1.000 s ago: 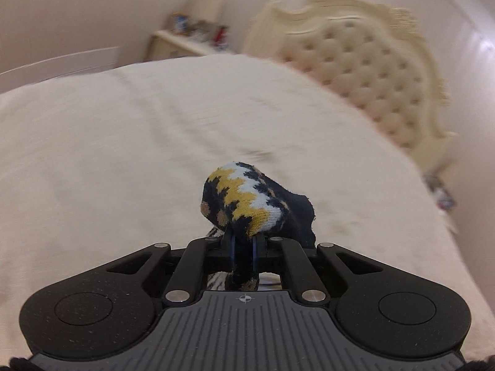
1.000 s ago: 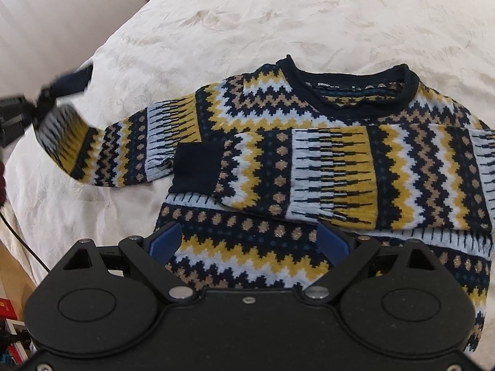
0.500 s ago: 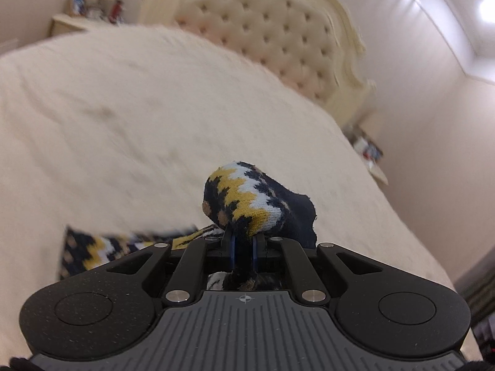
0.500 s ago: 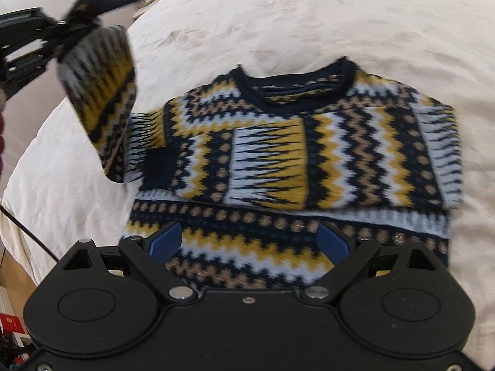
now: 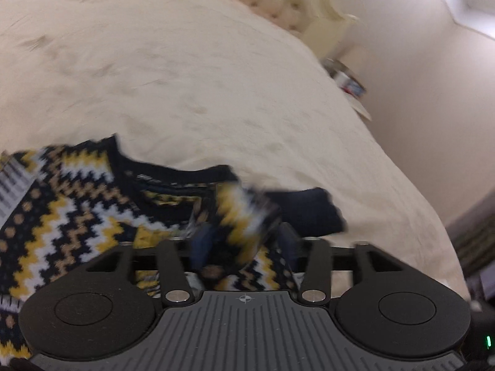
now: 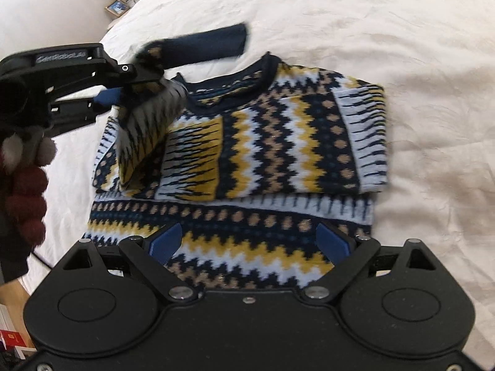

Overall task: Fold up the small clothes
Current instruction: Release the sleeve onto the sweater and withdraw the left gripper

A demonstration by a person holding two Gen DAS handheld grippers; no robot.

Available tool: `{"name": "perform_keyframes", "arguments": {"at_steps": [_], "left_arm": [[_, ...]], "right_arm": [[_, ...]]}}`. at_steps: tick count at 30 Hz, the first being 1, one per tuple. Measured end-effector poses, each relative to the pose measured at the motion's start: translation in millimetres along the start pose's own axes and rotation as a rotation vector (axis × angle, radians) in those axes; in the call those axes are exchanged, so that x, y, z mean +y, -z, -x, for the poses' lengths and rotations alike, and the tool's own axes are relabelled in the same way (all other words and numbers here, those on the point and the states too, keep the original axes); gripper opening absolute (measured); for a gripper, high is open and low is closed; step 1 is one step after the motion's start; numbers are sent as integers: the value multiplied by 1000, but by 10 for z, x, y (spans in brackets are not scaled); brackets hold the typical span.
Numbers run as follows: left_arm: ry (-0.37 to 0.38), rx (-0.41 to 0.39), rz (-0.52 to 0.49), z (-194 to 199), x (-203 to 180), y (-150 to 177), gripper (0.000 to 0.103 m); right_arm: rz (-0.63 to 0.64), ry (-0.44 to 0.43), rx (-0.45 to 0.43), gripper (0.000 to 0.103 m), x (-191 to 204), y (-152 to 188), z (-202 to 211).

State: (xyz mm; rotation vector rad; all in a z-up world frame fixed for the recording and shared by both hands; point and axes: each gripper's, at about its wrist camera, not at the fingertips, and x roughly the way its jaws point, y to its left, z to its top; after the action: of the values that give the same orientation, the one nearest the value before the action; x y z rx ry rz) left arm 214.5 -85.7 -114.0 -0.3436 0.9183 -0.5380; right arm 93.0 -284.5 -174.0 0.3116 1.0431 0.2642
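Zigzag-knit navy, yellow and white sweater (image 6: 266,154) flat on the bed, one sleeve (image 6: 151,123) lifted over its chest

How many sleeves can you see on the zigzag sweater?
2. The folded sleeve lies flat across the sweater's chest; the lifted sleeve hangs at the left gripper.

"genrobot.ai" lettering, left claw (image 6: 136,89) arm

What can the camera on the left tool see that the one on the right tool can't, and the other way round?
Only the left view shows the tufted headboard. Only the right view shows the whole sweater, the framed photo, the right tongs open above the hem, and the left tongs from outside. Both show the cream bedspread, the sweater's collar and the lifted sleeve at the left tongs.
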Motion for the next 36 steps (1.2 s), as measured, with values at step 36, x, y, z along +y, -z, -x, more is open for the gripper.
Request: {"name": "perform_keyframes", "arguments": {"at_steps": [36], "left_arm": [[-452, 262, 12, -295, 1225, 388, 102]], "right_arm": [[-75, 36, 17, 72, -616, -884, -906]]}}
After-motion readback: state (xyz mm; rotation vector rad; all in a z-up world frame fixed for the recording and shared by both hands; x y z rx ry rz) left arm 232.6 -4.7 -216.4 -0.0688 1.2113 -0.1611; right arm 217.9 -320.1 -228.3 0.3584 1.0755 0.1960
